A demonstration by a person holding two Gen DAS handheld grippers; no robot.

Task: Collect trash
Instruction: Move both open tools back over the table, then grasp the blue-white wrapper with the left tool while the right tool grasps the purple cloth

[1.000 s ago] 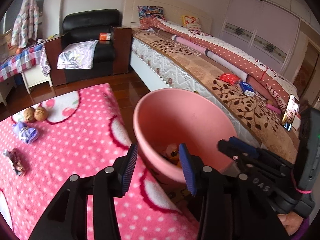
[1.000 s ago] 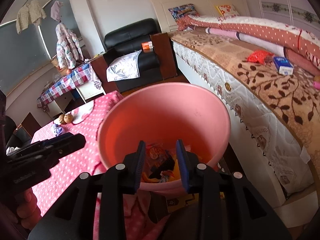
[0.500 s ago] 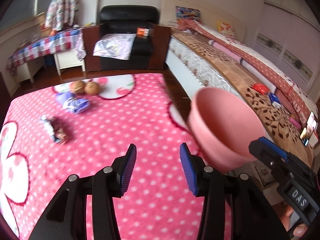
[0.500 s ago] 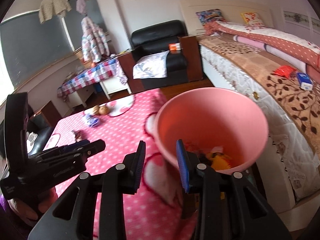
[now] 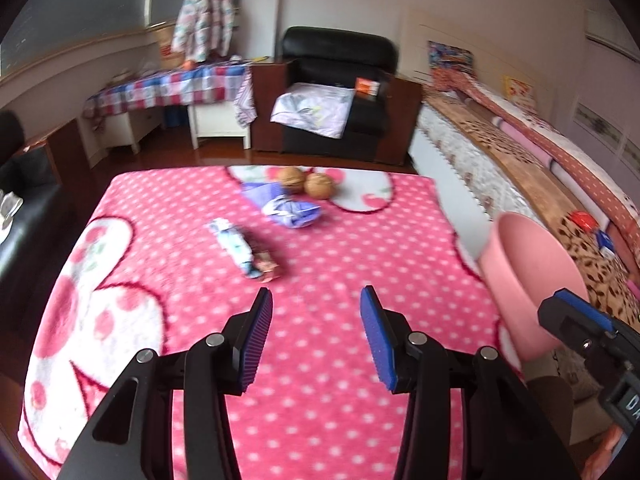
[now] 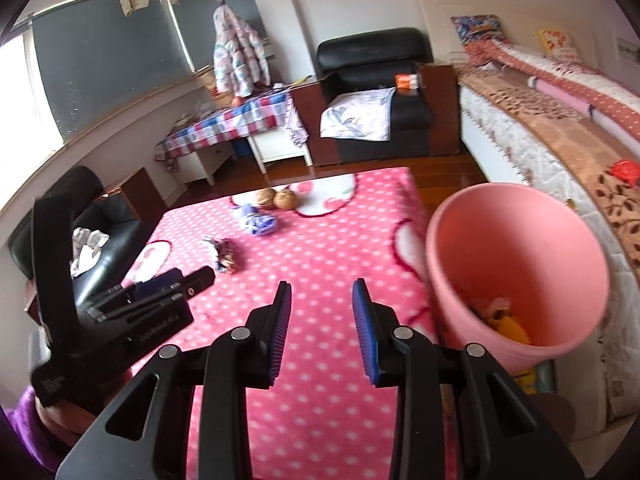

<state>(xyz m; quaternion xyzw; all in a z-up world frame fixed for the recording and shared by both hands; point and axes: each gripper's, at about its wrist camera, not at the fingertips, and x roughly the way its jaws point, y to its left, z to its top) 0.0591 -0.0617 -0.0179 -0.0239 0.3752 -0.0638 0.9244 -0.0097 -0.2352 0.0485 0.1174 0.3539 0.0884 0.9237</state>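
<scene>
A pink bin stands off the right edge of the pink polka-dot table, with wrappers inside; it also shows in the left wrist view. On the table lie a crumpled wrapper, a purple wrapper and two walnuts. They also show in the right wrist view: wrapper, purple wrapper, walnuts. My left gripper is open and empty above the table. My right gripper is open and empty beside the bin.
A bed runs along the right behind the bin. A black armchair and a side table with checked cloth stand at the far wall. A black chair sits left of the table.
Both grippers have swung left, away from the bin and toward the table. The bin has moved from the centre to the right of both views.
</scene>
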